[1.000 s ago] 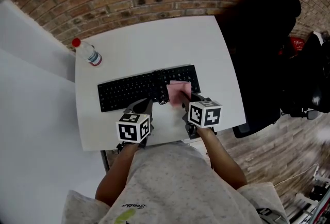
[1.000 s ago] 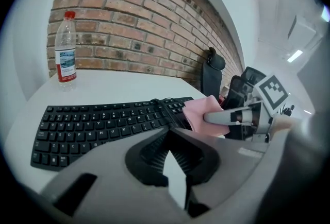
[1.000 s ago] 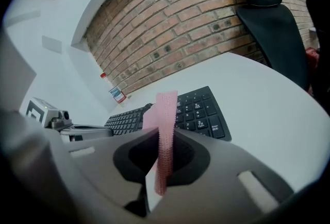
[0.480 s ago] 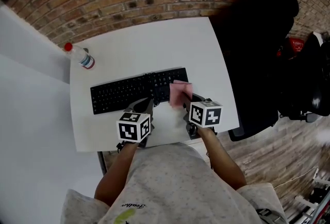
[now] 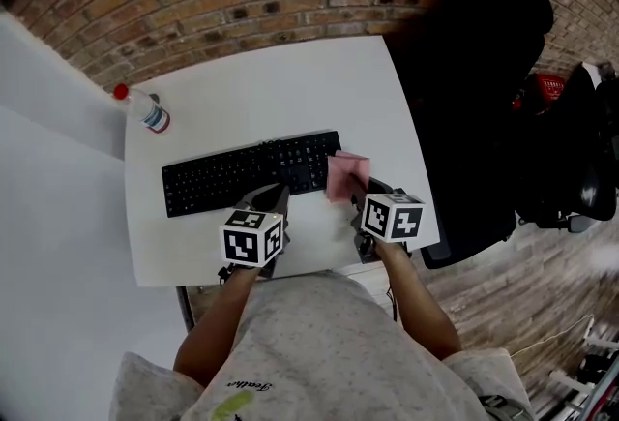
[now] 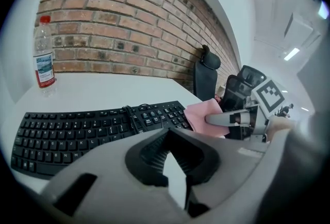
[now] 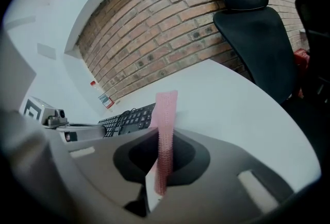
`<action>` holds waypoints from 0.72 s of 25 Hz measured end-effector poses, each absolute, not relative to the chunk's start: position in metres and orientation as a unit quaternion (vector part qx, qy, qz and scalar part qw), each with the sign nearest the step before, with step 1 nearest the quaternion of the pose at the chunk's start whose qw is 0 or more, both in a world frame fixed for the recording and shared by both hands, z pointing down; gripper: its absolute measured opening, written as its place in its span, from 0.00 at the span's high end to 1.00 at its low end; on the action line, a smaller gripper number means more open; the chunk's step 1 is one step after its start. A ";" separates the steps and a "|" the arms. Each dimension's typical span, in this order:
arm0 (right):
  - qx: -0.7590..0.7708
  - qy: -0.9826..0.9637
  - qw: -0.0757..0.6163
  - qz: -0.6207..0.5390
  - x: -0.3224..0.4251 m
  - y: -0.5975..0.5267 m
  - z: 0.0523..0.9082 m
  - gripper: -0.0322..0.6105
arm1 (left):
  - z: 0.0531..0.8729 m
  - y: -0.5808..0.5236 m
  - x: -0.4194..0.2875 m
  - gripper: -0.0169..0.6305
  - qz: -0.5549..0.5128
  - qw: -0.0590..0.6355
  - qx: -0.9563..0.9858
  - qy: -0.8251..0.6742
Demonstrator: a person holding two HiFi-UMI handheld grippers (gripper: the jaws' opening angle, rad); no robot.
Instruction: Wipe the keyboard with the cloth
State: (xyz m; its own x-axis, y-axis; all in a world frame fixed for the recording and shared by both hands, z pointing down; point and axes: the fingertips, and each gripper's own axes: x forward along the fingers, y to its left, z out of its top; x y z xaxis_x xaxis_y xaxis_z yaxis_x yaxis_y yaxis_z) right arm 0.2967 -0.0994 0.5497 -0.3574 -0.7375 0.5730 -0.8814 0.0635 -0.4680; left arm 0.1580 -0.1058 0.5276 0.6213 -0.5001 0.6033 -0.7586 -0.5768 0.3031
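Two grippers at the near edge of the keyboard point(image 5: 250, 173). Right gripper point(image 5: 360, 195): jaws clamped on the pink cloth point(image 5: 346, 175), held edge-up at the keyboard's right end; touching the keys or just clear of them, hard to tell. Left gripper point(image 5: 275, 195): jaws closed on nothing, beside the middle of the keyboard's front edge. Probably mid-wipe, at the turn of a pass. Next, likely: press the cloth flat onto the right-hand keys, then drag leftward along the rows with light, even pressure. Bottle point(image 5: 142, 109) beyond the keyboard's far left corner, well apart.
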 end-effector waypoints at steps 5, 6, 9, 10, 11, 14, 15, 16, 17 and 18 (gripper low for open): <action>0.555 -0.739 0.084 0.372 0.287 -0.106 0.532 0.91 | 0.519 -0.110 0.153 0.98 0.226 0.275 0.860 -0.366; 0.554 -0.743 0.083 0.366 0.284 -0.107 0.527 0.91 | 0.517 -0.111 0.151 0.98 0.225 0.273 0.860 -0.367; 0.552 -0.754 0.081 0.346 0.273 -0.115 0.514 0.91 | 0.510 -0.115 0.138 0.98 0.221 0.267 0.861 -0.372; 0.550 -0.759 0.081 0.340 0.268 -0.117 0.508 0.91 | 0.508 -0.117 0.133 0.98 0.219 0.266 0.861 -0.375; 0.548 -0.764 0.081 0.332 0.262 -0.120 0.503 0.91 | 0.506 -0.119 0.127 0.98 0.217 0.265 0.860 -0.378; 0.539 -0.779 0.084 0.310 0.240 -0.129 0.489 0.91 | 0.501 -0.125 0.109 0.98 0.209 0.263 0.858 -0.389; 0.535 -0.784 0.085 0.304 0.232 -0.132 0.485 0.91 | 0.499 -0.126 0.103 0.98 0.206 0.262 0.857 -0.392; 0.532 -0.787 0.086 0.298 0.224 -0.133 0.482 0.91 | 0.497 -0.127 0.097 0.98 0.203 0.261 0.857 -0.394; 0.530 -0.791 0.087 0.295 0.216 -0.135 0.479 0.91 | 0.495 -0.128 0.091 0.98 0.199 0.260 0.858 -0.396; 0.527 -0.794 0.087 0.292 0.209 -0.136 0.477 0.91 | 0.493 -0.129 0.086 0.98 0.196 0.258 0.858 -0.398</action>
State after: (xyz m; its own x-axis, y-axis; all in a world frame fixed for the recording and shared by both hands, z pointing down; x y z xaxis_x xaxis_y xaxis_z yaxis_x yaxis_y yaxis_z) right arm 0.2089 -0.1362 0.4766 -0.4296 -0.7858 0.4448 -0.8869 0.2746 -0.3716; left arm 0.0861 -0.1288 0.4927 0.6071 -0.5814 0.5417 -0.7838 -0.5503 0.2878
